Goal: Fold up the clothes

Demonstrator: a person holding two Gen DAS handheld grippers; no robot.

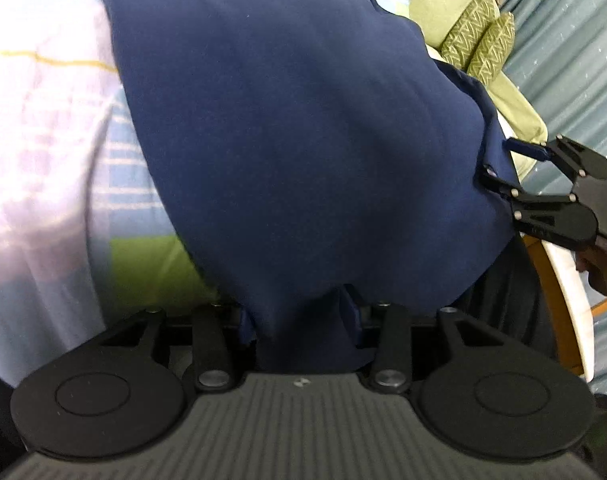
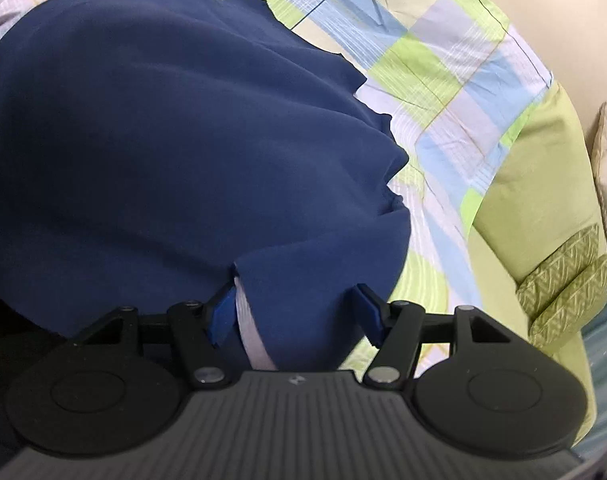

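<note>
A navy blue garment [image 1: 303, 140] lies spread over a checked bed sheet and fills the middle of both views; it also shows in the right wrist view [image 2: 163, 140]. My left gripper [image 1: 299, 312] has its jaws wide apart, and the near hem of the garment drapes between and over the blue pads. My right gripper [image 2: 293, 312] also stands open, with a fold of the garment's edge and a white strip lying between its blue pads [image 2: 219, 314]. The right gripper shows in the left wrist view [image 1: 515, 164] at the garment's right edge.
The bed sheet [image 2: 443, 80] is checked in green, light blue and white. A green pillow [image 2: 535, 184] with a patterned trim lies at the right. A teal floor [image 1: 575, 40] and a wooden bed rim [image 1: 559, 312] show at the right. A hand [image 1: 595, 264] holds the right gripper.
</note>
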